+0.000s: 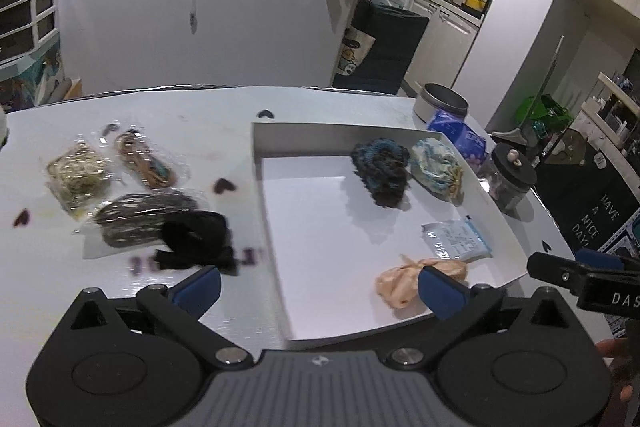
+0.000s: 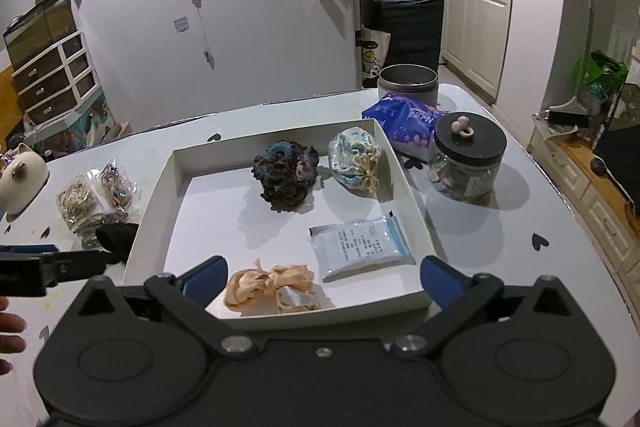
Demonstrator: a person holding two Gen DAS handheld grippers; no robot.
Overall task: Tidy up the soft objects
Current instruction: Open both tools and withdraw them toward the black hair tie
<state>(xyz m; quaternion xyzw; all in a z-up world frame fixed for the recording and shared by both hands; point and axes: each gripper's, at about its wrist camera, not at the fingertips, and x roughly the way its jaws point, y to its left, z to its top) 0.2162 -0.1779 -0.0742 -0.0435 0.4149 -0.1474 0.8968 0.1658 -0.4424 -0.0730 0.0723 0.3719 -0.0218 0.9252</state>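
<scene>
Nearest, the left gripper (image 1: 318,285) and right gripper (image 2: 322,281) are held wide and empty. Four soft items are already gathered in the white tray (image 2: 154,203). A black cloth (image 1: 196,241), left of it, probably awaits a low, centred pinch.

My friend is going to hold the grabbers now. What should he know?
Left hand-held gripper: open, empty, above the white tray's left edge.
Right hand-held gripper: open, empty, at the tray's near edge.
In the tray: dark crocheted scrunchie, pale blue pouch, white sachet, peach ribbon bundle.
Still on the table, left of the tray: black fabric piece and three clear bags of hair ties.
</scene>
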